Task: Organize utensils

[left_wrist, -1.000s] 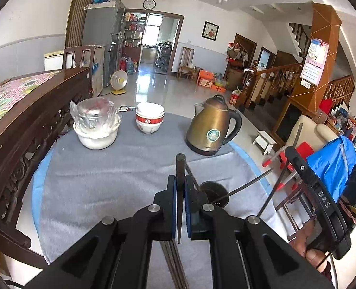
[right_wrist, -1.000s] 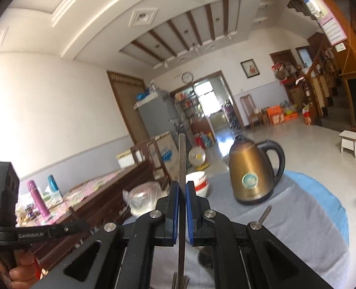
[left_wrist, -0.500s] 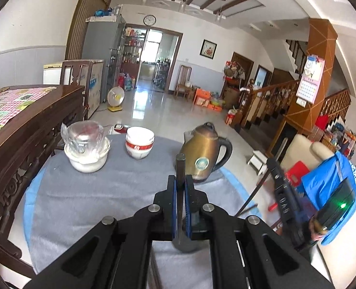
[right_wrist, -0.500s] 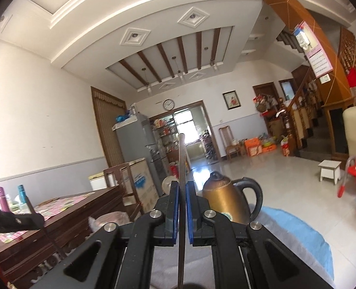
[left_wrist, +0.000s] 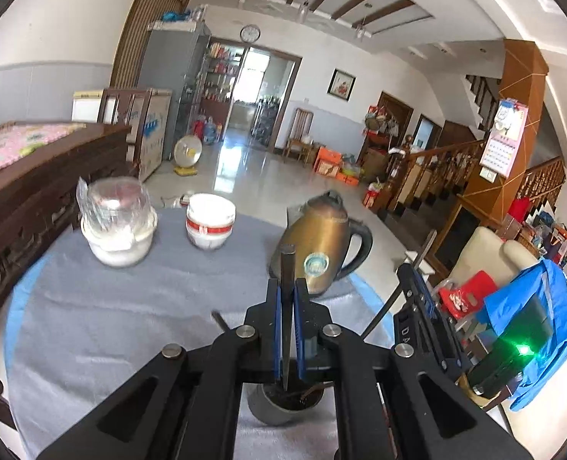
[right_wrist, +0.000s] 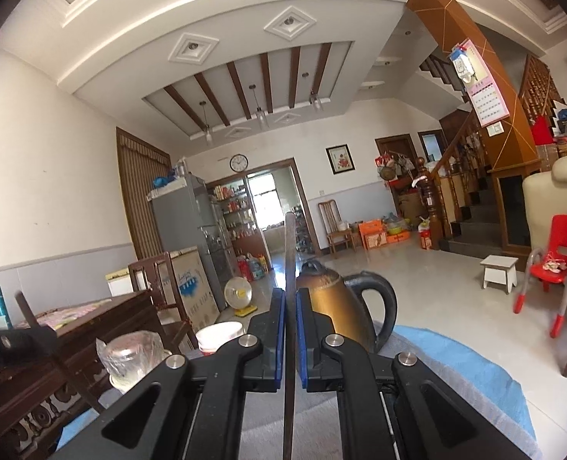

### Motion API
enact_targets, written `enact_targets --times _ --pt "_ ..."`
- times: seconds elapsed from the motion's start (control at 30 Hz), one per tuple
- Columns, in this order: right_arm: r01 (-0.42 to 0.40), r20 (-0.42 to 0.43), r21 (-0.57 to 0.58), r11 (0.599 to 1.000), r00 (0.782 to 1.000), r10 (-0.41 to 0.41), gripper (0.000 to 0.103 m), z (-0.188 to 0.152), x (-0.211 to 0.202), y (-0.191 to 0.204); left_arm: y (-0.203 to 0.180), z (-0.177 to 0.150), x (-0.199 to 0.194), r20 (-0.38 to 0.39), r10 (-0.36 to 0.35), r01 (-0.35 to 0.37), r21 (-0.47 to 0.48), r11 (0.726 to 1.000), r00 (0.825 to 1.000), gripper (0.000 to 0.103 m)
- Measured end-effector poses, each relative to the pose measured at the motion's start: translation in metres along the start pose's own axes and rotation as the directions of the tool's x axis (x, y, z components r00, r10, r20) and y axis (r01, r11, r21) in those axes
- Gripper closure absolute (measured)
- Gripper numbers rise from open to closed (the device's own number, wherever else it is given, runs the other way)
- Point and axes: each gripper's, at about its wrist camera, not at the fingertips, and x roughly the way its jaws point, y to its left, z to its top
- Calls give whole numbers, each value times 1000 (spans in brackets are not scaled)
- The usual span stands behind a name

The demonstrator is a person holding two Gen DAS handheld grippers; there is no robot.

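My left gripper (left_wrist: 287, 306) clamps a dark square chopstick (left_wrist: 286, 268); my right gripper (right_wrist: 291, 322) clamps a flat metal utensil handle (right_wrist: 290, 245).

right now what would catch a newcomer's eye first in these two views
Each view is filled by a black gripper pinching a thin dark utensil upright: the left gripper holds a chopstick above a grey holder cup, the right gripper a slim metal utensil. Behind them a bronze kettle stands on the grey tablecloth, with stacked white bowls further left.
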Motion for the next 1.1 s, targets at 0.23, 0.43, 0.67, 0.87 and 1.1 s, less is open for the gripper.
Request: enact_targets --times 0.23,0.43,0.67,0.87,1.1 --pt "-31 -55 20 999 998 32 96 -9 -12 -13 1 -18 10 -54 16 -14 30 999 998 97" --pt "-62 -84 7 998 994 63 96 -14 -25 -14 6 -29 5 -84 11 -7 46 999 996 97" --pt "-100 -112 1 995 989 100 97 -22 -43 -11 13 -36 1 -113 -10 15 45 999 994 96" --pt "-113 -134 7 994 984 113 96 -31 -52 -9 20 -43 -1 -136 -21 27 47 999 991 95" --pt "-113 -167 25 993 979 116 95 -39 -54 -12 32 -55 -5 -150 1 12 84 996 989 91"
